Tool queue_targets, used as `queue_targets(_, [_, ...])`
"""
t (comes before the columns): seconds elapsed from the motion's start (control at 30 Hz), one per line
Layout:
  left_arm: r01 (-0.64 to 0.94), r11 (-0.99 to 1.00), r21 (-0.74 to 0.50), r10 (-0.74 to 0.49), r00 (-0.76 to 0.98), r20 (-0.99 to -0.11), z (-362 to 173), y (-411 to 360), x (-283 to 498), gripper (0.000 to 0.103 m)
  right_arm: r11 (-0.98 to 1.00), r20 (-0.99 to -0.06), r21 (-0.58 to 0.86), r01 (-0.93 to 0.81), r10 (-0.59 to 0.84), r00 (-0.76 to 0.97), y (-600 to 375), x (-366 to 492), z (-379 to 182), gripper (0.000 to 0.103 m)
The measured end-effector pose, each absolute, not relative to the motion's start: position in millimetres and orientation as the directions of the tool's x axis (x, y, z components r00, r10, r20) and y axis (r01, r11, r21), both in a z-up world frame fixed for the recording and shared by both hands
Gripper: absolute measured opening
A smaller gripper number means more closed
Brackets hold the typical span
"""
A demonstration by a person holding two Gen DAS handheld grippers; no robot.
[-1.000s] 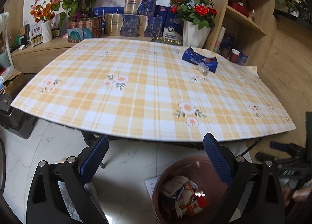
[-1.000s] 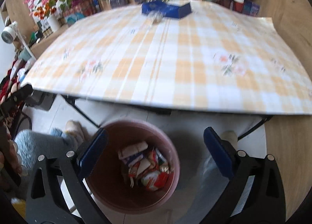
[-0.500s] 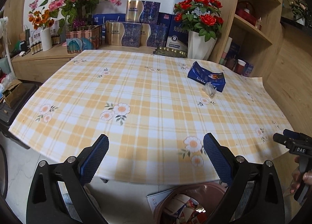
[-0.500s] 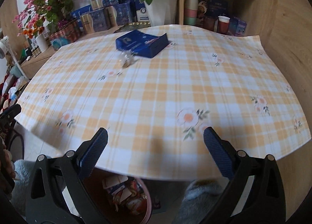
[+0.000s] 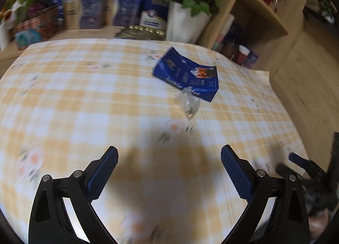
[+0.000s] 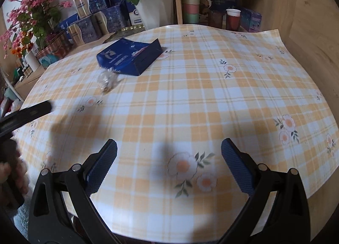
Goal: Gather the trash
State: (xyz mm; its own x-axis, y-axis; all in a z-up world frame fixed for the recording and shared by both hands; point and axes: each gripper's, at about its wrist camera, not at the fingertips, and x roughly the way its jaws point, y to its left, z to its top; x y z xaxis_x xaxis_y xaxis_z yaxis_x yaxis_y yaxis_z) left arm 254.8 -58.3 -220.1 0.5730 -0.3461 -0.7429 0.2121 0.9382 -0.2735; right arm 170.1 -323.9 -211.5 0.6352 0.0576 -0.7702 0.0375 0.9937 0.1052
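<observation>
Both grippers hang over the checked table (image 6: 211, 99), jaws wide and empty — the reach for trash. A crumpled clear wrapper (image 5: 188, 104) lies touching the blue box (image 5: 188, 76). The left gripper (image 5: 169, 169) looks nearest; it needs to close squarely on the wrapper — the right gripper (image 6: 169, 165) idles.

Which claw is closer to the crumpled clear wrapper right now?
Left, probably. The left claw is open, aimed almost straight at the clear wrapper. The right claw is open, with the wrapper farther off to its left.
</observation>
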Motion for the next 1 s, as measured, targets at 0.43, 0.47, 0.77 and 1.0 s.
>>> queue_targets(0.43, [0.173, 0.948, -0.267, -0.318, 0.488, -0.813, -260.3, -111.0, 360.1, 0.064, 0.998, -0.782, 0.055, 0.037, 0.019, 0.623, -347.5, 200.8, -218.7, 0.097])
queue_targets(0.47, [0.181, 0.949, -0.260, -0.316, 0.493, -0.811, -259.5, -111.9, 361.7, 0.058, 0.998, -0.784, 0.047, 0.032, 0.017, 0.621, -347.1, 203.7, -218.5, 0.097])
queue_targets(0.77, [0.257, 0.931, -0.259, -0.356, 0.482, -0.800, -251.4, -78.0, 333.5, 0.021, 0.985, -0.797, -0.130, -0.109, -0.038, 0.603, -308.4, 249.9, -212.8, 0.097])
queue_targets(1.0, [0.158, 0.942, -0.296, -0.335, 0.501, -0.798, -257.2, 4.4, 292.9, 0.022, 0.894, -0.774, -0.339, -0.293, -0.088, 0.627, -231.0, 311.9, -220.6, 0.094])
